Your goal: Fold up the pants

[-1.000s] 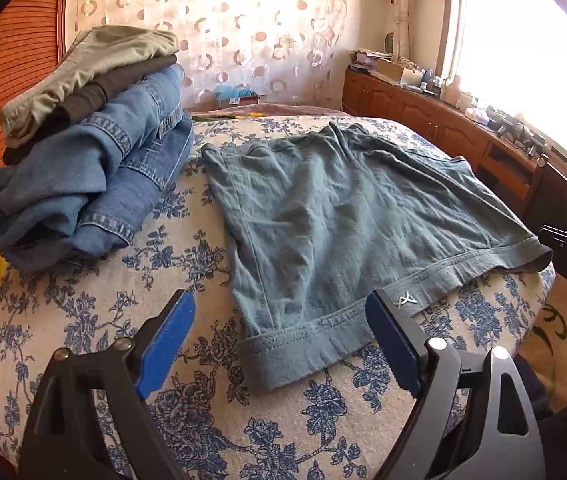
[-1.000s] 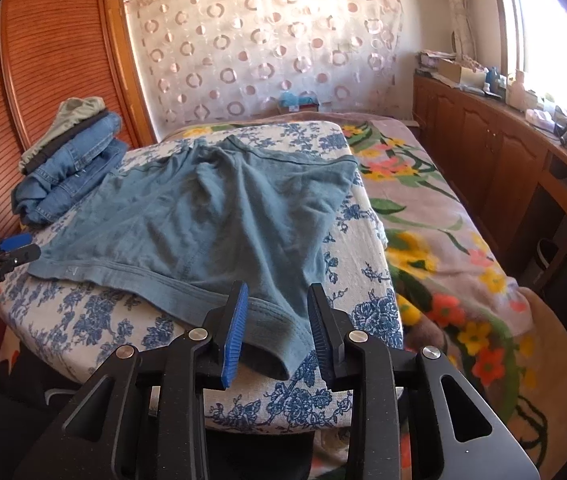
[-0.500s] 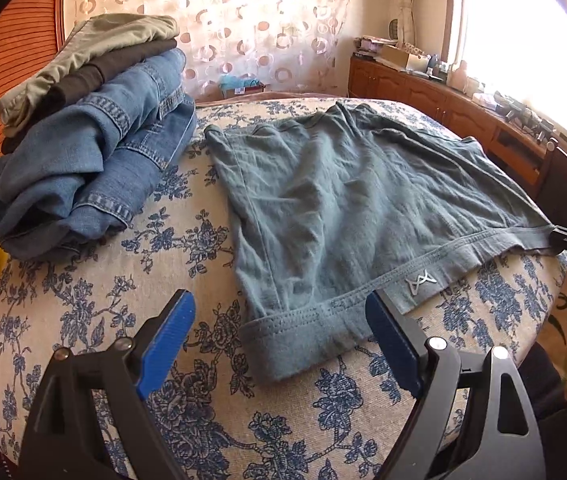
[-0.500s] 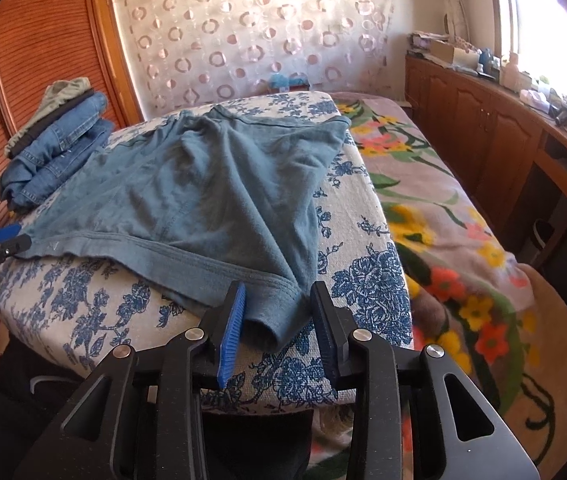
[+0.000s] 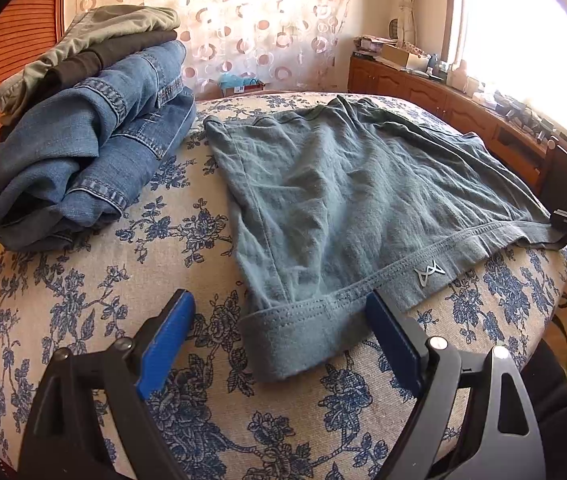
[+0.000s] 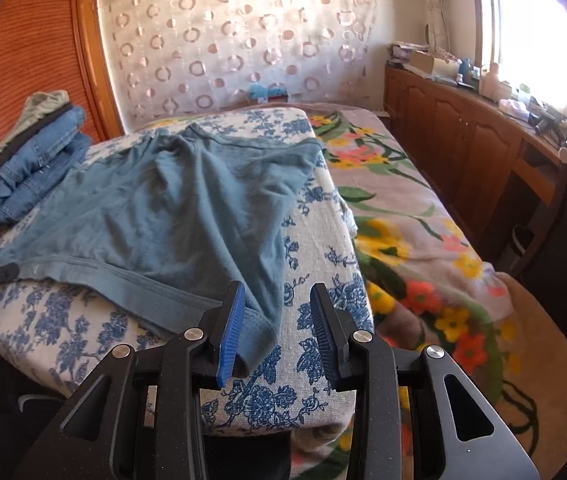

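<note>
Left tool [image 5: 279,334], fingers spread wide apart, poised at one waistband corner of the blue-grey shorts [image 5: 347,200]; that corner lies between the two blue pads [image 5: 165,338], with neither pad closed on the cloth. Right tool [image 6: 277,326], fingers likewise apart though by a narrower gap, set at the opposite waistband corner of the shorts [image 6: 171,208]; its left pad [image 6: 230,334] lies against the hem fabric, and the corner droops between the pads without being gripped. The shorts lie spread flat, lightly wrinkled, on the blue-floral cloth [image 5: 131,264] covering a raised pad on the bed, waistband toward the tools and leg openings toward the far side; a small pale logo [image 5: 429,272] sits on the waistband. Beside the shorts, on the left tool's side, a stack of folded clothes [image 5: 83,128] rests on the same cloth: denim jeans at the bottom, a dark garment above, an olive one on top. Beyond the shorts on the right tool's side, a multicoloured floral bedspread [image 6: 411,216] extends toward a wooden cabinet [image 6: 475,148] under the bright window. Behind the shorts hangs a curtain [image 6: 235,36] patterned with circles.
</note>
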### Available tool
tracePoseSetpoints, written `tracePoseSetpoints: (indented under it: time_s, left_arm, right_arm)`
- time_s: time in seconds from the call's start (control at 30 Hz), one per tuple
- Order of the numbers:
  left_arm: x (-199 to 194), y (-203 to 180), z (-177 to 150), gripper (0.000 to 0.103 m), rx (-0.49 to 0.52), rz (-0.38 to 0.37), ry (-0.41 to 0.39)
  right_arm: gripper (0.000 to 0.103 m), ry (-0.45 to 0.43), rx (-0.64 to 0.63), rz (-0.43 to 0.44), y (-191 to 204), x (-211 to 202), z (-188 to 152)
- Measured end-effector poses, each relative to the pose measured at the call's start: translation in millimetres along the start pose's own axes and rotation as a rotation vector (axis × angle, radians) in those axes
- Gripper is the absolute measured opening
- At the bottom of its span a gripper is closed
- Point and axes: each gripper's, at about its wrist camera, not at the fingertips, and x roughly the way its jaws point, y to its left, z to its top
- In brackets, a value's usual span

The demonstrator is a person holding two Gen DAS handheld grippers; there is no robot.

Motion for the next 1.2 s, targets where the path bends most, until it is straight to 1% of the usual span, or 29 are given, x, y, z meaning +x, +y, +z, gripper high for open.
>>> tracePoseSetpoints:
  time_s: [0.23, 0.4, 0.47, 0.57, 0.6, 0.63, 0.73, 0.9, 1.07, 1.2]
  left_arm:
    - [-1, -1, -1, 0.088, 0.000, 0.001, -0.009]
    - [-1, -1, -1, 0.089, 0.000, 0.001, -0.013]
    - [-1, -1, -1, 0.089, 0.000, 0.002, -0.013]
    - [-1, -1, -1, 0.089, -0.003, 0.002, -0.008]
    - [-1, -1, 0, 0.089, -0.007, 0.003, -0.002]
    - [-2, 0, 0, 0.089, -0.009, 0.003, 0.002]
    - [-8, 3, 2, 0.088, -0.026, 0.008, -0.004]
    - [-22, 7, 6, 0.088, -0.032, 0.012, -0.039]
    - [-36, 16, 12, 0.088, -0.037, 0.029, -0.072]
    - [-42, 26, 15, 0.088, -0.050, 0.044, -0.084]
  right_arm:
    - [0.033, 0.019, -0.026, 0.002, 8, -2, -11]
    - [0.032, 0.031, -0.016, -0.001, 8, -3, -12]
    - [0.029, 0.037, -0.013, 0.011, 8, -4, -14]
    - [0.020, 0.039, -0.012, 0.020, 7, -6, -14]
    - [0.014, 0.036, -0.010, 0.029, 7, -6, -13]
    - [0.011, 0.029, -0.006, 0.036, 7, -8, -11]
    - [0.006, 0.006, -0.003, 0.058, 9, -10, -1]
    - [0.005, -0.051, -0.031, 0.104, 25, -17, 27]
    - [0.005, -0.085, -0.071, 0.190, 56, -16, 52]
    - [0.005, -0.098, -0.126, 0.260, 96, -10, 68]
